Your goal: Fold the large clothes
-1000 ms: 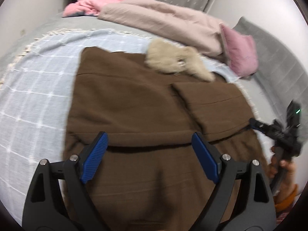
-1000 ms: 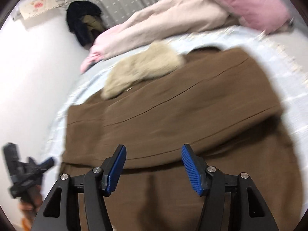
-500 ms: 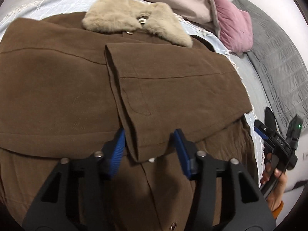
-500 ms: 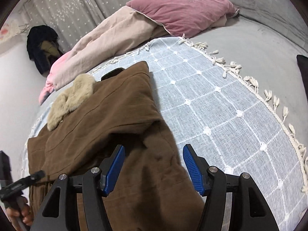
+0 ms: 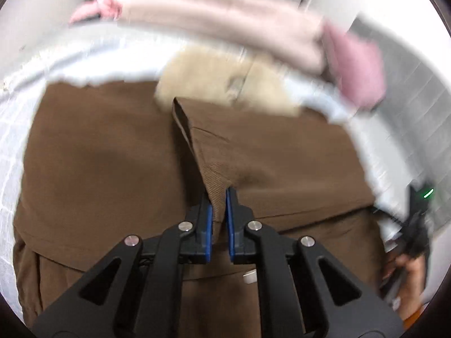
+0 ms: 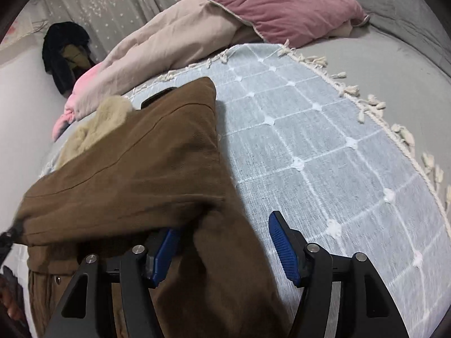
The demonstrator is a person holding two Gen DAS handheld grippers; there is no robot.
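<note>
A large brown coat (image 5: 93, 169) with a beige fur collar (image 5: 214, 84) lies on a blue checked blanket (image 6: 324, 140) on the bed. My left gripper (image 5: 219, 197) is shut on the cuff of the folded-over sleeve (image 5: 267, 155) at the coat's middle. The left wrist view is blurred. My right gripper (image 6: 222, 233) is open at the coat's right edge (image 6: 157, 169); brown cloth lies between its fingers, and the left pad (image 6: 166, 250) is partly tucked under a fold. The right gripper also shows in the left wrist view (image 5: 414, 231).
A pink pillow (image 6: 282, 2) and a beige duvet (image 6: 169, 45) lie at the head of the bed. Dark clothes (image 6: 64, 53) hang by the curtain. The blanket's tasselled fringe (image 6: 375, 104) runs along the right, with grey bedding (image 6: 394, 64) beyond.
My left gripper has closed on the sleeve cuff and lifted it. My right gripper has pushed in lower at the coat's right edge, still open.
</note>
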